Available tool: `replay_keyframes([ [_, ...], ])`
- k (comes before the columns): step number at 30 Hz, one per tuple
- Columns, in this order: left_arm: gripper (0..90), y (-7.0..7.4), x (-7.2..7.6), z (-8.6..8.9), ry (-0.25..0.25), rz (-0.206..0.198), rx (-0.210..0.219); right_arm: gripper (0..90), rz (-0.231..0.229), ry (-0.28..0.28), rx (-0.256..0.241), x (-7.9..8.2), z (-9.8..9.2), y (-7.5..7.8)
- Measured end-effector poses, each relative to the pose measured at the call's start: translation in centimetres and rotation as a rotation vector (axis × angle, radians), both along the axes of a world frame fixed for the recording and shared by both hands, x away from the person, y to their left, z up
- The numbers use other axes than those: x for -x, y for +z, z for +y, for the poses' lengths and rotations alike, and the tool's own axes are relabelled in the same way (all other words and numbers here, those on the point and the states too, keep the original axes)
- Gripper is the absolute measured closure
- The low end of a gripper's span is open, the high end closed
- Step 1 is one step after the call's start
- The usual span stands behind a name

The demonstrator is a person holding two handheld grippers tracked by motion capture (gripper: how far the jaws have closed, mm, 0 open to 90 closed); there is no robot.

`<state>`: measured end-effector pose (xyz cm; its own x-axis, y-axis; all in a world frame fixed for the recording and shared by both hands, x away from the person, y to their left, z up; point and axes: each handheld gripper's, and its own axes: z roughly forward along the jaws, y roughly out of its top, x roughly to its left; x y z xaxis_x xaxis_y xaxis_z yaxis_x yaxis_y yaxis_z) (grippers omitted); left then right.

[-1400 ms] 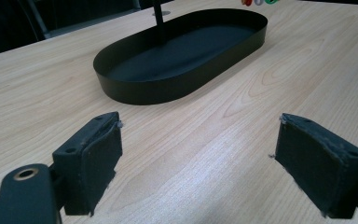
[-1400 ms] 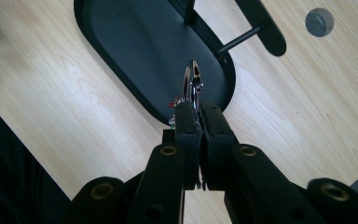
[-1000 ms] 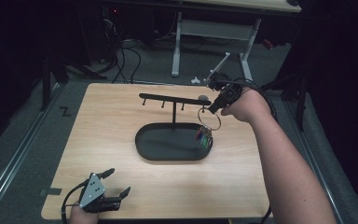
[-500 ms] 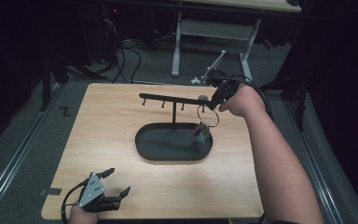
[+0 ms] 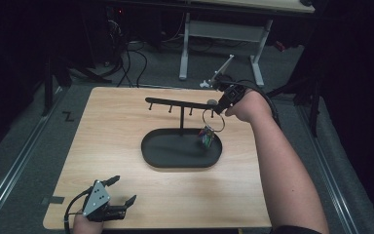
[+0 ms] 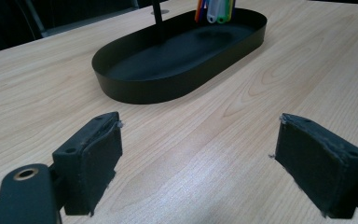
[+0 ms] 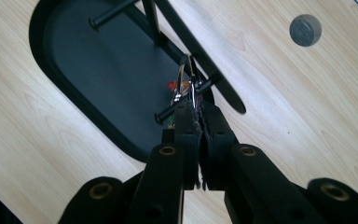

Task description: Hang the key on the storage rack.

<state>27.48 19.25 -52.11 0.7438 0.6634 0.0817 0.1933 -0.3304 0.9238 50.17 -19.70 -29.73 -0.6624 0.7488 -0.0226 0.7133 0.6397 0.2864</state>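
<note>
— So where does the key ring [image 5: 213, 119] sit relative to the peg it has to go on?

— Right at it. The right gripper [image 5: 222, 104] pinches the ring's top edge, jaws closed tight on the wire, and holds it at the far right end of the rack's bar [image 5: 177, 103], near the table's far right corner. In the right gripper view the ring [image 7: 185, 84] stands edge-on just above the end peg [image 7: 182, 106], whose long axis runs crosswise to the jaws.

— And the coloured tags?

— They hang below the ring, over the right end of the black tray [image 5: 181, 161].

— The other hand?

— The left gripper [image 5: 121, 189] rests well apart, at the table's near left corner, jaws spread wide, holding nothing. The right one is plainly the nearer.
</note>
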Motion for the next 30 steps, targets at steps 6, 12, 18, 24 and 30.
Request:
replay_keyframes([
  [6, 15.0, 0.0, 0.0, 0.1, 0.004, -0.003, 0.006, 89.0, -0.038, 0.006, -0.011, 0.1, 0.1, 0.4],
  [12, 15.0, 0.0, 0.0, -0.1, -0.001, -0.005, 0.003, 87.3, -0.045, -0.005, -0.015, 0.6, 0.0, 0.8],
  [18, 15.0, 0.0, -0.1, -0.1, -0.001, 0.003, 0.002, 76.1, -0.068, -0.011, -0.009, 1.4, -0.2, 0.7],
  [24, 15.0, -0.1, 0.0, -0.3, -0.005, -0.003, -0.001, 62.8, -0.076, -0.026, -0.008, 2.2, -0.3, -0.3],
  [30, 15.0, -0.1, 0.0, -0.3, -0.001, 0.0, -0.001, 50.6, -0.102, -0.039, -0.025, 3.1, -0.5, -2.0],
])
